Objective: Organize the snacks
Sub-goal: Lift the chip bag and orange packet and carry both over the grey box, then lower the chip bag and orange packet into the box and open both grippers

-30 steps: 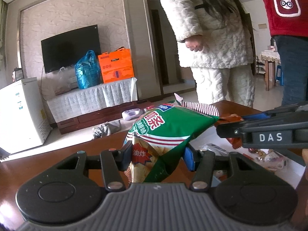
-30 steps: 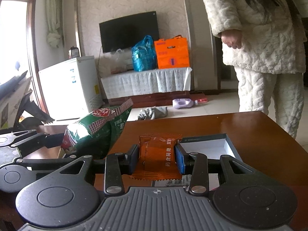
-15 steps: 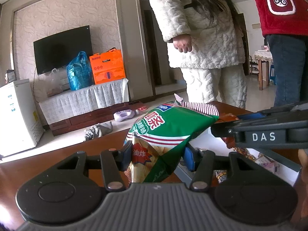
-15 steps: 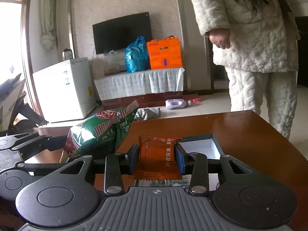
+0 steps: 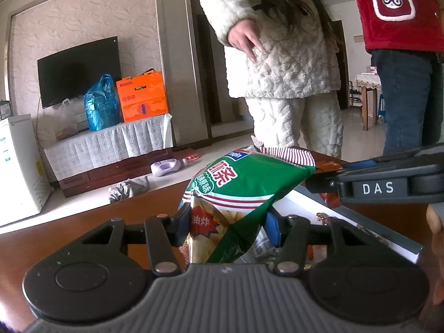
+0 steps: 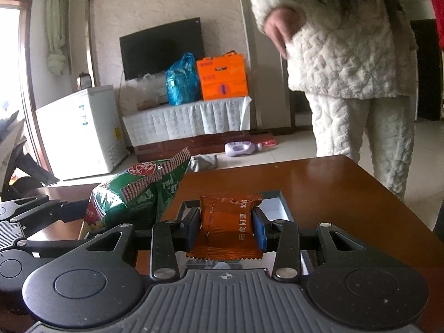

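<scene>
The left gripper [image 5: 226, 229] pinched a crinkled green foil bag of potato chips with red-and-white striped seams [image 5: 236, 191], its two blue-padded jaws pressed into the lower part of the bag so that the bag stood up between them and leaned toward the right. In the right wrist view the same green bag [image 6: 133, 194] showed at the left, held above the polished reddish-brown wooden table [image 6: 347, 194]. The right gripper [image 6: 226, 229] was closed on a small orange foil snack packet printed with white characters [image 6: 226, 227], the jaws squeezing it from both sides, the packet upright with its serrated lower edge hanging just below the pads. Just beyond the packet lay a shallow open box with dark rims and a white inside [image 6: 274, 205], resting on the table; in the left wrist view that box [image 5: 360, 222] ran along the right side and held several wrapped items, too small to tell apart. The right gripper [image 5: 322, 186] reached in from the right of the left view, its side marked DAS, with the orange packet [image 5: 327, 166] peeking out by the bag's top corner. Behind the table stood a person in a quilted cream-white suit [image 6: 347, 55], and a black flat television [image 6: 161, 47] hung on the far wall.
</scene>
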The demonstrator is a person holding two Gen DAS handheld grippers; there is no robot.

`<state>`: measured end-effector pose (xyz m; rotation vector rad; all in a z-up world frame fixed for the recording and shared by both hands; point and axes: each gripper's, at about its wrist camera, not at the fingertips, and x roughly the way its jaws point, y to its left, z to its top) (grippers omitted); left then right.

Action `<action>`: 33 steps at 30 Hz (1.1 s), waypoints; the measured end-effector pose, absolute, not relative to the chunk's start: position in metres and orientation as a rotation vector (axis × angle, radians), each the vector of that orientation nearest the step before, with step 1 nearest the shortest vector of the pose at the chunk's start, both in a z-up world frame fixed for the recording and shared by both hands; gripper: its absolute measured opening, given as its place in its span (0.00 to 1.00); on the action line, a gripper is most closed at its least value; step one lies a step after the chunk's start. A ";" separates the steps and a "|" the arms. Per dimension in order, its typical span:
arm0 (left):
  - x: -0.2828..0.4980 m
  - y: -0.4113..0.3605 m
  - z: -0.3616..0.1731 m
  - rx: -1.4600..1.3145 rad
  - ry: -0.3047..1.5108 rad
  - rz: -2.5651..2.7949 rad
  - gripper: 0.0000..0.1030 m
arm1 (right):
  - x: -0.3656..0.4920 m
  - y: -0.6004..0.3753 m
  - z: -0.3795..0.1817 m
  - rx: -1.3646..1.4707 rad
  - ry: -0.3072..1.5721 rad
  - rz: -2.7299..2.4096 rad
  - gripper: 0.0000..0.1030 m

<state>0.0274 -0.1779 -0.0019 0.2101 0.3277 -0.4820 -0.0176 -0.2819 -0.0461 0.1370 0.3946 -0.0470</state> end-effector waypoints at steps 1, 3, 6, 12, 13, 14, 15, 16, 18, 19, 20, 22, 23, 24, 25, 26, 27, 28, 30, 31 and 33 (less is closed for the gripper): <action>0.029 -0.180 -0.002 0.207 0.329 -0.487 0.51 | -0.018 -0.283 -0.046 0.138 0.394 -0.049 0.40; 0.030 -0.182 -0.003 0.200 0.333 -0.498 0.51 | -0.018 -0.285 -0.047 0.140 0.396 -0.052 0.40; 0.031 -0.188 -0.005 0.187 0.345 -0.519 0.51 | -0.016 -0.286 -0.049 0.146 0.403 -0.056 0.40; 0.039 -0.198 -0.012 0.163 0.386 -0.553 0.51 | -0.012 -0.297 -0.056 0.178 0.426 -0.070 0.40; 0.043 -0.200 -0.012 0.162 0.391 -0.556 0.51 | -0.011 -0.299 -0.058 0.188 0.433 -0.072 0.40; 0.044 -0.201 -0.013 0.163 0.394 -0.558 0.51 | -0.010 -0.301 -0.060 0.195 0.440 -0.075 0.40; 0.045 -0.203 -0.013 0.164 0.396 -0.559 0.51 | -0.009 -0.304 -0.062 0.203 0.448 -0.076 0.40; 0.046 -0.204 -0.014 0.165 0.400 -0.560 0.51 | -0.009 -0.306 -0.064 0.210 0.454 -0.079 0.40; 0.047 -0.205 -0.017 0.159 0.412 -0.564 0.51 | -0.008 -0.310 -0.069 0.220 0.467 -0.083 0.40; 0.048 -0.205 -0.018 0.152 0.419 -0.565 0.51 | -0.007 -0.311 -0.071 0.224 0.473 -0.085 0.40; 0.050 -0.205 -0.019 0.143 0.428 -0.566 0.51 | -0.008 -0.312 -0.073 0.224 0.478 -0.086 0.40; 0.054 -0.205 -0.021 0.116 0.445 -0.571 0.51 | -0.007 -0.313 -0.075 0.224 0.486 -0.082 0.40; 0.055 -0.205 -0.021 0.105 0.449 -0.573 0.51 | -0.008 -0.312 -0.075 0.222 0.483 -0.080 0.40; 0.057 -0.205 -0.021 0.099 0.450 -0.573 0.51 | -0.008 -0.311 -0.076 0.219 0.484 -0.079 0.40; 0.058 -0.207 -0.021 0.097 0.451 -0.573 0.51 | -0.007 -0.310 -0.076 0.218 0.488 -0.076 0.40; 0.059 -0.208 -0.022 0.094 0.452 -0.574 0.51 | -0.007 -0.309 -0.076 0.216 0.490 -0.075 0.40; 0.060 -0.208 -0.023 0.092 0.451 -0.576 0.51 | -0.007 -0.308 -0.077 0.211 0.491 -0.073 0.40; 0.058 -0.209 -0.023 0.090 0.450 -0.578 0.51 | -0.007 -0.307 -0.077 0.206 0.492 -0.074 0.40; 0.058 -0.211 -0.025 0.092 0.449 -0.577 0.51 | -0.008 -0.308 -0.077 0.208 0.494 -0.075 0.40; 0.058 -0.210 -0.024 0.090 0.448 -0.580 0.51 | -0.009 -0.309 -0.078 0.210 0.495 -0.077 0.40; 0.057 -0.212 -0.025 0.092 0.447 -0.581 0.51 | -0.009 -0.311 -0.079 0.214 0.499 -0.078 0.40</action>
